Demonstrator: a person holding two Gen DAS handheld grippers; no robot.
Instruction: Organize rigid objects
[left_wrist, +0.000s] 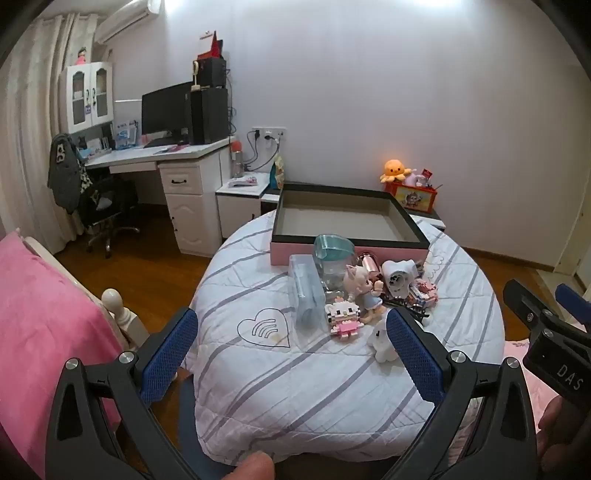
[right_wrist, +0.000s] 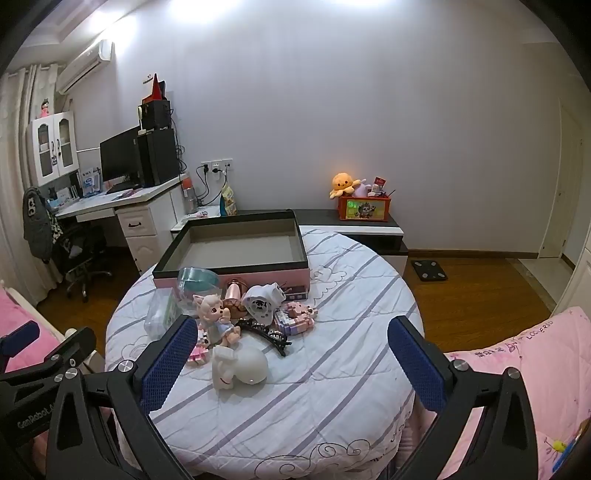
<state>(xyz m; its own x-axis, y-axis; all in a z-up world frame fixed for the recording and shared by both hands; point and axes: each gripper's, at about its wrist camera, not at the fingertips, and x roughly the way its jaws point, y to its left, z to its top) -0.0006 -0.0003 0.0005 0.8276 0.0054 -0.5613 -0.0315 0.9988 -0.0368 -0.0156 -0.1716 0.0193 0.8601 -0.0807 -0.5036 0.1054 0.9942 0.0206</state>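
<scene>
Left wrist view: the left gripper (left_wrist: 291, 354) is held spread and empty at lower centre; the toy pile (left_wrist: 364, 295) lies mid-frame before the empty pink box (left_wrist: 347, 254).

Right wrist view: the right gripper (right_wrist: 291, 354) is likewise spread and empty; the white figurine (right_wrist: 240, 363) lies nearest. No item is judged boxed yet; a first grasp is required.

We see a pale wall (right_wrist: 369, 110), wooden floor (right_wrist: 480, 291), and at nine o'clock a white desk (left_wrist: 155, 157) beside curtains (left_wrist: 22, 147).

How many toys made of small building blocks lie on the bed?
2: a white-and-pink cat at the pile's near left edge, a pink-and-purple model on its right. Others may be hidden.
</scene>
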